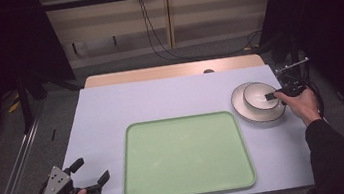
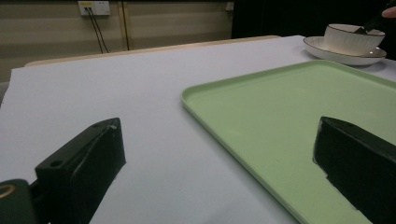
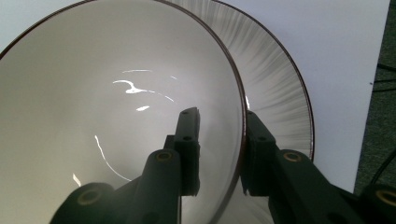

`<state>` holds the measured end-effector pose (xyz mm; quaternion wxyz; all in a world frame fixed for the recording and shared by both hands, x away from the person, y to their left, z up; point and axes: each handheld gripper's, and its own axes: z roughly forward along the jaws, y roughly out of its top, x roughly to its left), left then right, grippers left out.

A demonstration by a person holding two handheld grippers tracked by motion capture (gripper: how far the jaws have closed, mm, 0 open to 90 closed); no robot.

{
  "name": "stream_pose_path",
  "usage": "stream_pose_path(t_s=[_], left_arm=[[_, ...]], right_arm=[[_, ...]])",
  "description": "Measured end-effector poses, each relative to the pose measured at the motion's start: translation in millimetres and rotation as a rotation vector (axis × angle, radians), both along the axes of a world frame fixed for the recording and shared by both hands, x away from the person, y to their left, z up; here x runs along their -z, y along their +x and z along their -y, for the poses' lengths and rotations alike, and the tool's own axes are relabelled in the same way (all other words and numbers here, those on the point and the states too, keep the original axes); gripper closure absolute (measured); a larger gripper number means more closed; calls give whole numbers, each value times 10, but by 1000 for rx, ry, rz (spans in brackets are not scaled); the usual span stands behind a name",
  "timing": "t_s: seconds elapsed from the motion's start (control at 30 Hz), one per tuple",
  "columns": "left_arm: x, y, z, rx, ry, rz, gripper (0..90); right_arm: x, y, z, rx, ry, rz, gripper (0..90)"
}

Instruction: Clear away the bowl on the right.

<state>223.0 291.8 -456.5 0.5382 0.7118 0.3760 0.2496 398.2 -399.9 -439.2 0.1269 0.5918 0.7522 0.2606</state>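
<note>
A white bowl [image 1: 255,93] with a dark rim sits upright on a matching plate [image 1: 242,109] at the table's right side. My right gripper [image 1: 270,96] reaches over the bowl's near right rim. In the right gripper view its jaws straddle that rim of the bowl [image 3: 93,116], one inside and one outside over the plate [image 3: 275,79], with a gap left at the inner jaw, so the gripper [image 3: 222,115] is open. My left gripper [image 1: 92,169] hangs open and empty at the front left corner, pointing across the table [image 2: 219,128].
A large empty pale green tray [image 1: 185,155] lies at the middle front of the lilac table [image 1: 160,98]; its near left corner [image 2: 289,107] is just ahead of the left jaws. Bowl [image 2: 348,39] and plate [image 2: 336,55] stand beyond it. Cables hang behind the table.
</note>
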Motion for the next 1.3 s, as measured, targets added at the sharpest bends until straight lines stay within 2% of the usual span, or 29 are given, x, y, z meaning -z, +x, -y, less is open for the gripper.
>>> stream_pose_path(t_s=[0.07,0.1,0.37,0.43,0.67,0.73,0.83,1.3], left_arm=[[1,0,3,-1,-5,0,21],[1,1,3,-1,-4,-1,21],[2,-2,3,-3,-4,0,21],[2,-1,4,0,-3,1,21],[3,-1,2,-3,-6,-1,21],[3,-1,4,-1,-4,-3,21],[2,0,7,6,-1,1,21],[8,2,0,0,-13,-6,20]], right_arm=[[14,2,8,0,7,-15,785],[18,7,18,9,28,-22,791],[0,56,6,30,47,-24,831],[-12,63,-16,25,53,-37,832],[-17,76,-23,27,48,-38,833],[-26,80,-19,31,78,-34,832],[-36,84,-22,26,74,-39,831],[-63,82,12,72,114,-25,826]])
